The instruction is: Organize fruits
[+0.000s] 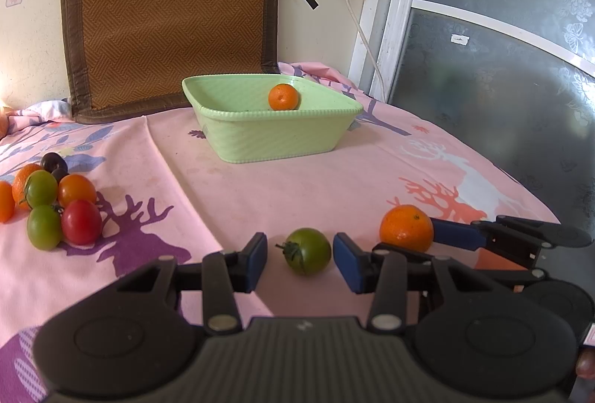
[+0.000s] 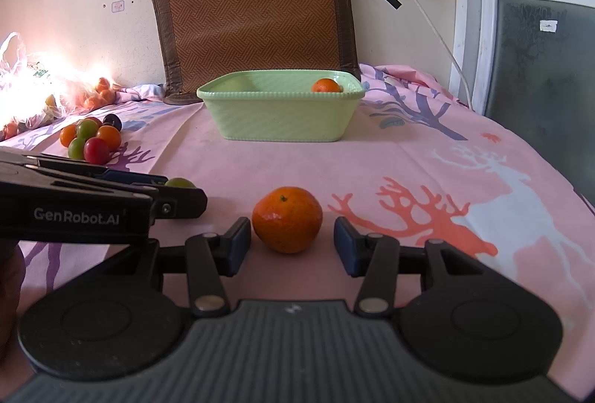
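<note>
My left gripper (image 1: 300,263) is open, its blue pads on either side of a green tomato (image 1: 309,250) on the pink cloth, not touching it. My right gripper (image 2: 292,243) is open around an orange mandarin (image 2: 287,224), also apart from it. That mandarin also shows in the left wrist view (image 1: 406,227), with the right gripper's blue finger beside it. A light green basket (image 1: 275,133) stands further back with one mandarin (image 1: 283,97) inside; the basket shows in the right wrist view too (image 2: 282,122). The green tomato (image 2: 179,182) peeks over the left gripper in the right wrist view.
A pile of red, green and orange tomatoes and mandarins (image 1: 55,205) with a dark fruit lies at the left (image 2: 91,138). A plastic bag with more fruit (image 2: 33,94) sits far left. A woven brown cushion (image 1: 171,12) leans on the wall. A glass door (image 1: 502,49) is at the right.
</note>
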A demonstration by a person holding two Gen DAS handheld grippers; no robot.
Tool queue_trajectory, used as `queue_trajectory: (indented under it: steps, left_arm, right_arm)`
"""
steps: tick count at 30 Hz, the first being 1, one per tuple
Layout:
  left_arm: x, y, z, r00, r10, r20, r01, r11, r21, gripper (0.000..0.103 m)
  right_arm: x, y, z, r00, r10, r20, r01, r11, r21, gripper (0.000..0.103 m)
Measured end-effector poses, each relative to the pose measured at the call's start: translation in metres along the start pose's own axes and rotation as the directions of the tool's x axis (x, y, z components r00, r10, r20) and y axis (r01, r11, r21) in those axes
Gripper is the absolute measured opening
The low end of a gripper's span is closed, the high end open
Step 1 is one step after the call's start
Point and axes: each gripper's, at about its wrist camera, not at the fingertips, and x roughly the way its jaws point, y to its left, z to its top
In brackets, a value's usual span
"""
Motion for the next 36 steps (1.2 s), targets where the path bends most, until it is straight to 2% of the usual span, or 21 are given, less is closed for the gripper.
queue_trajectory:
  steps: [29,36]
  left_arm:
    - [-0.0008,0.0,-0.0006,1.0,-0.004,0.001,0.004,1.0,-0.002,0.041]
    - [-0.0017,-0.0016,-0.0006,1.0,-0.002,-0.012,0.002,1.0,0.011,0.041]
  right_arm:
    - [0.0009,-0.0014,0.0003,1.0,-0.001,-0.003,0.001,1.0,0.0,0.054]
    - [-0.0017,0.0042,-0.0009,1.0,-0.027,0.008,0.027,0.999,-0.04,0.054]
